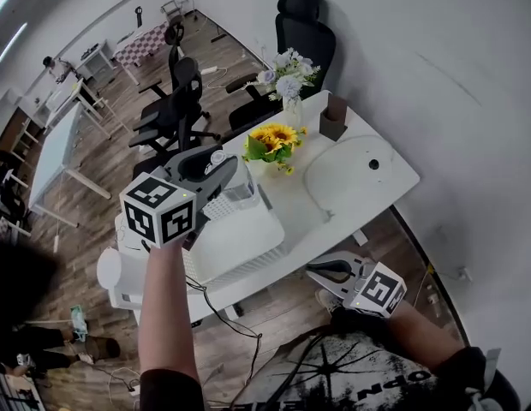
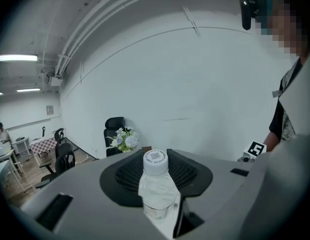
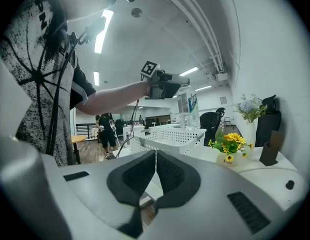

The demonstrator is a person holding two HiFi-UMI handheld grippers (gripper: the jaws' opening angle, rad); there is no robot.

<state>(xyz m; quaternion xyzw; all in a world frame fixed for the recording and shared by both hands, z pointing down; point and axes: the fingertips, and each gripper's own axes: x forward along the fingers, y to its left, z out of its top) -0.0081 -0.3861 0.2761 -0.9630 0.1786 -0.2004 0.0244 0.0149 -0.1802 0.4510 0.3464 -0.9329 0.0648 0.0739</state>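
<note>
My left gripper (image 1: 227,171) is shut on a clear water bottle (image 1: 241,187) with a white cap, held upright above a white perforated basket (image 1: 265,229) on the white desk (image 1: 394,182). In the left gripper view the bottle (image 2: 156,189) stands between the dark pads of the left gripper (image 2: 157,171). My right gripper (image 1: 315,269) hangs lower, off the desk's near edge, shut with nothing in it. In the right gripper view the pads of the right gripper (image 3: 155,166) meet, and beyond them are the basket (image 3: 167,136) and the raised bottle (image 3: 187,106).
On the desk stand a pot of sunflowers (image 1: 272,144), a vase of pale flowers (image 1: 287,80), a small brown box (image 1: 332,118) and a round white pad (image 1: 355,165). Black office chairs (image 1: 304,32) stand behind it. Cables (image 1: 223,315) hang off the near edge.
</note>
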